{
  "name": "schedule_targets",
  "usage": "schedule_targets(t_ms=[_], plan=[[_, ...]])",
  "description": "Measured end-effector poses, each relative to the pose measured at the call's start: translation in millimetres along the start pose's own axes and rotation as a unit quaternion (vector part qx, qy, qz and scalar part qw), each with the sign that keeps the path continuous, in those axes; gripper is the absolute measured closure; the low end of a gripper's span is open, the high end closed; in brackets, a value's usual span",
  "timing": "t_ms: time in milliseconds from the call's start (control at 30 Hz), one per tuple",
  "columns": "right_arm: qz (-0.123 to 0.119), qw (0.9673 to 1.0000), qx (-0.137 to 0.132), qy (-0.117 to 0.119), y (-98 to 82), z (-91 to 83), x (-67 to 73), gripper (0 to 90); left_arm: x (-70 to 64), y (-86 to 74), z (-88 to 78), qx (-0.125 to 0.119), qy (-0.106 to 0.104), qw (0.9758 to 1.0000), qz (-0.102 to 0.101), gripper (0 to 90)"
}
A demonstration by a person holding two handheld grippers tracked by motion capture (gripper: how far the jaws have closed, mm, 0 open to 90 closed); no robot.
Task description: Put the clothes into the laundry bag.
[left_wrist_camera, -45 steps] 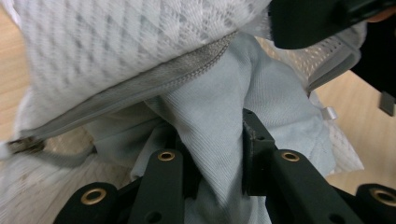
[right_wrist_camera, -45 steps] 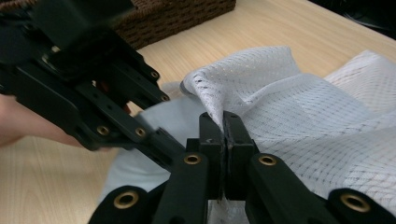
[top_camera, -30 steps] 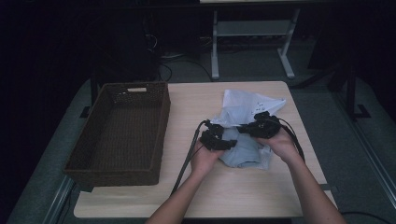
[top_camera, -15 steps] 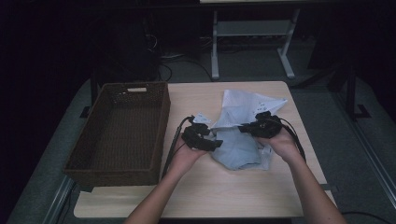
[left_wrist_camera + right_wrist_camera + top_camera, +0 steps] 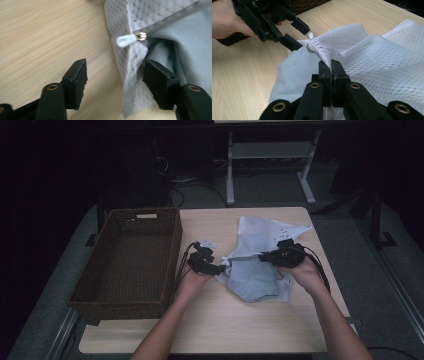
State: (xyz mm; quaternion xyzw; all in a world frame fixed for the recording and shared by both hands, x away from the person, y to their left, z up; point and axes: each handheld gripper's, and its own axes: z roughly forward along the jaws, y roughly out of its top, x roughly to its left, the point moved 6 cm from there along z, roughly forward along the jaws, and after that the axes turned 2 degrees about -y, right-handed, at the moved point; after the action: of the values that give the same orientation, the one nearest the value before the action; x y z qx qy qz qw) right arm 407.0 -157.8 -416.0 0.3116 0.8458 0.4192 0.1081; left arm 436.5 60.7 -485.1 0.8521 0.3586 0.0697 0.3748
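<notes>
**Ana:** Grey cloth is bunched on the wooden bench (image 5: 215, 330). What is it?

**Ben:** It looks like a light jacket (image 5: 260, 270) with a white net lining. It lies on the right half of the bench, just right of the brown woven basket (image 5: 125, 260).

**Ana:** Why is the right tongs (image 5: 331, 65) squeezed so tight?

**Ben:** Its 2 black jaws are clenched on a fold of the net lining. I think that pins the jacket so it cannot slide when the other hand pulls.

**Ana:** And the left tongs (image 5: 113, 75)?

**Ben:** Its jaws stand apart and have just closed in a little. The jacket's edge runs between them, but the pads do not press on it, so it holds nothing. It sits at the jacket's left edge, right under the white zip pull (image 5: 125, 40).

**Ana:** Why there?

**Ben:** My guess is it wants the zip pull or the edge beside it.

**Ana:** Which way does the jacket point?

**Ben:** Seen from above, its long way runs from the near middle of the bench up to the far right corner. The wide flat part is at the far end. The crumpled part is near the hands.
</notes>
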Motion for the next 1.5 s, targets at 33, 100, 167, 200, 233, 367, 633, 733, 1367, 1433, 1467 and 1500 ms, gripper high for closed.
schedule_targets(t_ms=[33, 100, 167, 200, 233, 367, 633, 733, 1367, 1433, 1467, 1500], plan=[[-0.001, 1.0000, 0.000, 0.000, -0.1, -0.2, -0.2, 87.6, 0.0, 0.2, 2.3, 0.001, -0.006, 1.0000, 0.000, 38.9], [-0.001, 1.0000, 0.000, 0.000, -0.2, -0.5, -0.3, 87.6, -1.3, 1.2, 6.6, 0.003, -0.019, 0.9998, 0.005, 43.1], [0.000, 1.0000, 0.000, -0.001, -0.4, -0.9, -0.4, 87.6, -3.4, 3.0, 9.2, 0.004, -0.032, 0.9994, 0.009, 49.0], [0.001, 1.0000, 0.000, -0.001, -0.5, -1.0, -0.4, 87.6, -4.8, 4.1, 10.3, 0.003, -0.038, 0.9992, 0.010, 52.7], [0.001, 1.0000, 0.000, -0.001, -0.5, -1.1, -0.6, 87.7, -5.9, 5.0, 10.8, 0.004, -0.043, 0.9990, 0.014, 57.0], [0.001, 1.0000, 0.001, -0.001, -1.2, -1.2, -1.5, 87.6, -9.9, 7.5, 10.6, 0.006, -0.056, 0.9982, 0.022, 78.4], [0.000, 1.0000, 0.001, 0.003, -2.1, -0.8, -0.5, 87.6, -17.3, 0.1, -2.4, 0.016, -0.075, 0.9970, 0.007, 88.3], [0.001, 1.0000, 0.004, 0.007, -3.0, -0.3, 1.0, 87.4, -22.1, -5.3, -10.8, 0.016, -0.082, 0.9965, 0.000, 88.3], [0.017, 0.9992, 0.013, 0.035, -13.2, 2.8, 13.9, 61.7, -52.2, -50.1, -41.6, -0.005, -0.098, 0.9950, -0.019, 88.2], [0.010, 0.9996, 0.009, 0.026, -13.4, -3.6, 19.6, 52.5, -52.5, -50.4, -42.8, -0.006, -0.100, 0.9948, -0.016, 88.2], [0.007, 0.9997, 0.007, 0.024, -13.5, -7.4, 22.4, 50.4, -52.7, -50.8, -43.2, -0.007, -0.103, 0.9945, -0.018, 88.2], [0.006, 0.9996, 0.007, 0.025, -13.8, -11.4, 25.9, 48.1, -52.7, -51.2, -43.2, -0.007, -0.105, 0.9943, -0.017, 88.2]])
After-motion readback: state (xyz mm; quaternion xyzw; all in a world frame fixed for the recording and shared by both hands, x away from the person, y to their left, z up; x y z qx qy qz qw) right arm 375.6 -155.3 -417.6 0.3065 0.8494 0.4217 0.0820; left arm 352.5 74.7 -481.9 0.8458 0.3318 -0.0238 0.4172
